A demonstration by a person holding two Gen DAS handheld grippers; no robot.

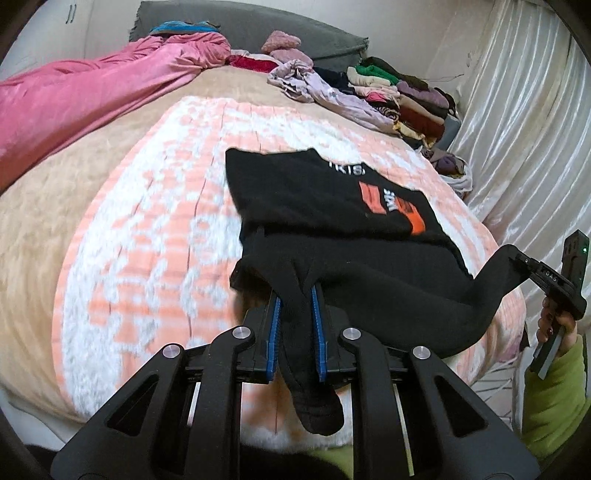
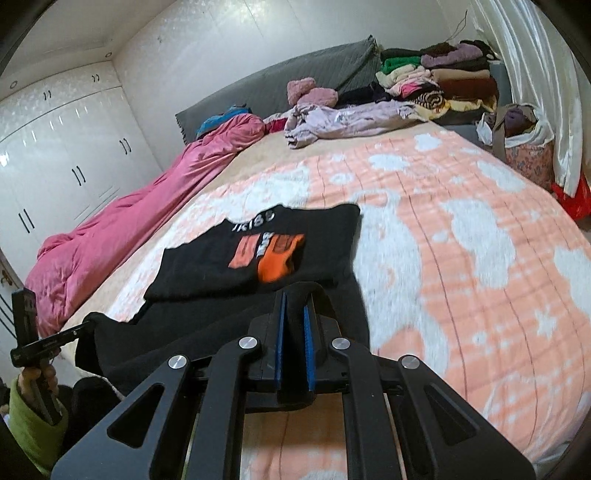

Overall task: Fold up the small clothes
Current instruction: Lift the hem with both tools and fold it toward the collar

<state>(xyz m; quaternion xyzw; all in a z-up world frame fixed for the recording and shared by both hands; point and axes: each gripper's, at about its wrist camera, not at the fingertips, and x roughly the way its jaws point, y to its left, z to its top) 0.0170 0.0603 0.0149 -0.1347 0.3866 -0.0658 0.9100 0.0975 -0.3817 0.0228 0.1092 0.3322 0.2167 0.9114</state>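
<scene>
A black shirt [image 1: 325,192] with an orange and white print lies on the peach and white blanket [image 1: 147,229], its near hem raised off the bed. My left gripper [image 1: 295,291] is shut on a bunched fold of that hem, and cloth hangs down between its blue pads. My right gripper [image 1: 517,258] pinches the other corner of the hem at the right edge of the left wrist view. In the right wrist view the same shirt [image 2: 258,251] lies ahead. There my right gripper [image 2: 293,301] is shut on black cloth, and the left gripper [image 2: 86,326] holds the far corner.
A pink quilt [image 1: 92,96] runs along the bed's far side below a grey headboard [image 1: 258,26]. Piled clothes [image 1: 399,92] and a lilac garment [image 1: 314,85] fill the far corner. White curtains [image 1: 517,122] hang along one side. White wardrobe doors [image 2: 66,147] stand beyond the bed. A hand in a green sleeve [image 1: 554,387] holds the right gripper.
</scene>
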